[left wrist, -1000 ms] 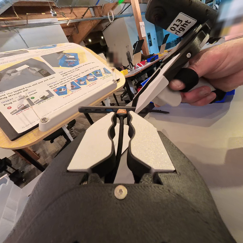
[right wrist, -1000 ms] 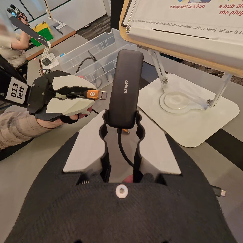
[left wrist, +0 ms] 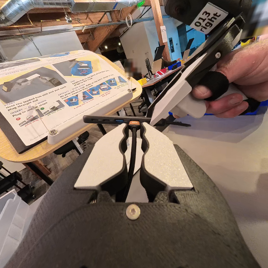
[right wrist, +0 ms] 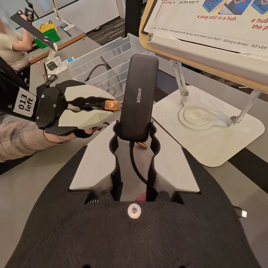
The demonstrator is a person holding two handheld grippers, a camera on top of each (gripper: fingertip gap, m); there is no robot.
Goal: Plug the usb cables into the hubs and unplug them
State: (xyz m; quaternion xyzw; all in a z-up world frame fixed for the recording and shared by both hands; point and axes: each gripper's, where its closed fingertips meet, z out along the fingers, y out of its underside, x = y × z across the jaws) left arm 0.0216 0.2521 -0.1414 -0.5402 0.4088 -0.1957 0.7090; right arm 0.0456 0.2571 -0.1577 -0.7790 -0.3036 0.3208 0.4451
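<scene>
My right gripper (right wrist: 133, 127) is shut on the near end of a black USB hub (right wrist: 139, 95) and holds it up above the grey table. The hub also shows edge-on in the left wrist view (left wrist: 116, 120), with its row of ports facing me. My left gripper (left wrist: 134, 125) is shut on an orange USB plug (left wrist: 134, 123) with a black braided cable (left wrist: 131, 159). In the right wrist view the plug (right wrist: 111, 106) has its metal tip at the hub's left edge, part of the metal still showing. The left gripper (right wrist: 112, 106) sits left of the hub there.
A tilted wooden board with an instruction sheet (left wrist: 58, 92) stands on a white stand base (right wrist: 210, 126) right of the hub. A clear plastic divided bin (right wrist: 104, 69) with a cable lies behind. Another orange plug (right wrist: 142, 145) lies on the table under the hub.
The left gripper has moved the orange plug right, up to the hub's side ports. The hub has stayed held in the right gripper.
</scene>
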